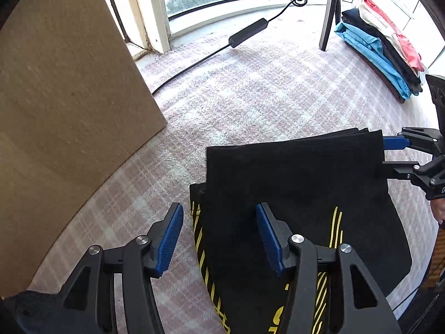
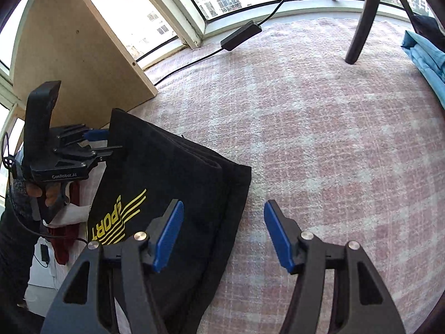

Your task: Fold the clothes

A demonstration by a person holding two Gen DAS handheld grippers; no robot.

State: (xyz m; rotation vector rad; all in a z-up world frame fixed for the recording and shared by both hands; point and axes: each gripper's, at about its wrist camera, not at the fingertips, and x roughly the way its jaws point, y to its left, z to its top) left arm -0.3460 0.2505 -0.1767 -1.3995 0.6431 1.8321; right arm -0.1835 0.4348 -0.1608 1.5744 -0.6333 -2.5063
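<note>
A black garment with yellow stripes and a yellow "SPORT" print lies folded on the pink checked cloth; it also shows in the right wrist view. My left gripper is open and straddles the garment's near left edge. It appears from the side in the right wrist view, at the garment's far left corner. My right gripper is open over the garment's right edge. It also shows in the left wrist view, its blue pads apart at the garment's far right corner.
A stack of folded clothes, blue, dark, cream and red, sits at the far right. A black tripod leg and a cable with a power brick lie near the window. A brown board stands at the left.
</note>
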